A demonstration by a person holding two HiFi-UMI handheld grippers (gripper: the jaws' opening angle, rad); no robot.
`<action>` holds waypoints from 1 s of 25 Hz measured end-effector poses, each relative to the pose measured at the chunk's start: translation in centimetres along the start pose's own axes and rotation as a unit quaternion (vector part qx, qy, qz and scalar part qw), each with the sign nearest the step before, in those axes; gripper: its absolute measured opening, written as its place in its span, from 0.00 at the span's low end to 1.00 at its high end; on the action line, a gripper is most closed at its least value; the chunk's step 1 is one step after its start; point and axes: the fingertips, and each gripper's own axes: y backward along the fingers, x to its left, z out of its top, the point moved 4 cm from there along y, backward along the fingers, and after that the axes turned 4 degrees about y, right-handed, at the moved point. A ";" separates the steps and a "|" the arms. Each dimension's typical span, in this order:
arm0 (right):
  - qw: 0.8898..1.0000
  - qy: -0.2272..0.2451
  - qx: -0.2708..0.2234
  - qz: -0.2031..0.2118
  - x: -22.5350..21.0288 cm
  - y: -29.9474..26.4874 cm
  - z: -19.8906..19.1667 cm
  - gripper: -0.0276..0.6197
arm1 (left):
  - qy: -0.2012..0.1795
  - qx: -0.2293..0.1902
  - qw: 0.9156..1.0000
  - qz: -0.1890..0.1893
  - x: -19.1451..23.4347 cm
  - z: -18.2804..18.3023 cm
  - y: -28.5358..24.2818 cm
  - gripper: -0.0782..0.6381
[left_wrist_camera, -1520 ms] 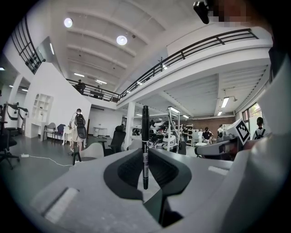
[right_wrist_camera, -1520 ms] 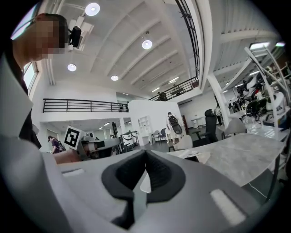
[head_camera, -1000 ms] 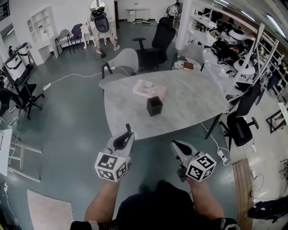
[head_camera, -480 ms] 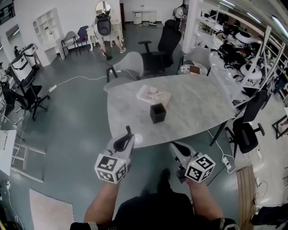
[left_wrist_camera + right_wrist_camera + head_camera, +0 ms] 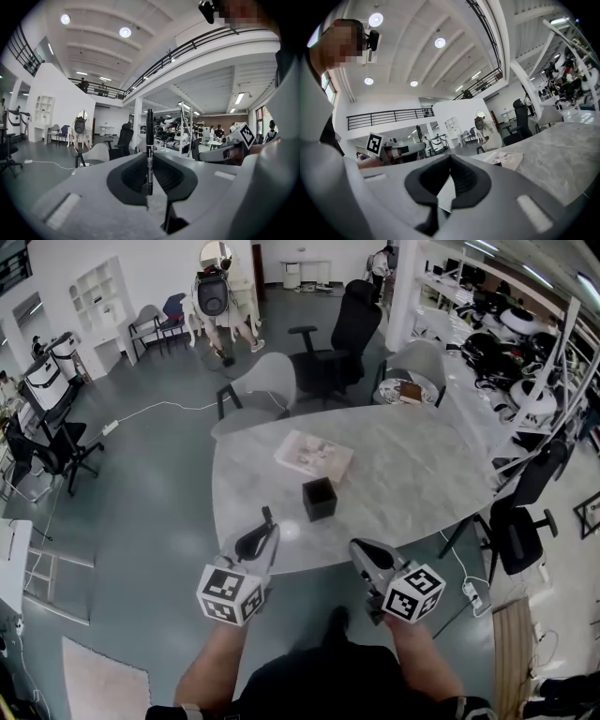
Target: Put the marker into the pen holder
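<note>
Head view: both grippers low and near, on the near side of the table [image 5: 412, 474], not yet over it. Left gripper [image 5: 259, 538] pinching the marker [image 5: 267, 515], black and thin, standing upright out of the jaws. Left gripper view: same marker clamped between the two dark pads, jaws closed on its lower part, upper part rising well above them. Right gripper [image 5: 364, 549] at the right, also just short of the table edge. Right gripper view: jaws pressed together, nothing between them.

Pen holder [image 5: 320, 499]: small black square box with open top, standing on the table close to its near edge, a little farther and to the right of the left gripper, well apart from the marker. Inside too dark to tell if empty. Just beyond it a flat booklet [image 5: 314, 454], not part of the job.

Progress, as a judgement: picking up done, marker firmly in the left claw. Left to do: bring the marker forward and slightly right until above the holder, lower it into the opening, spread the jaws, pull back. So first half finished, placing half not yet begun. Care needed with lining up before letting go: narrow opening, long thin marker, and probably a light box, easy to push over.
</note>
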 end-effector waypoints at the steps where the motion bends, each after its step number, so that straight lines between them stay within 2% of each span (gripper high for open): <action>1: 1.000 -0.001 0.002 0.002 -1.1 -0.3 0.3 0.05 | 0.000 0.001 1.000 0.002 0.1 0.1 -1.2 0.17; 7: 1.000 -0.009 0.017 0.008 -7.7 -1.6 1.5 0.05 | 0.004 0.008 1.000 0.009 0.2 0.7 -7.8 0.17; 13: 0.999 -0.017 0.026 0.021 -12.5 -2.9 2.5 0.05 | 0.007 0.008 1.000 0.019 0.3 1.4 -12.6 0.17; 21: 0.998 -0.047 0.047 0.022 -16.2 -5.7 2.0 0.05 | 0.032 0.029 0.999 0.031 2.8 0.1 -15.9 0.17; 25: 0.997 -0.051 0.054 0.019 -16.7 -8.1 2.6 0.05 | 0.033 0.029 0.999 0.020 4.6 0.7 -17.4 0.17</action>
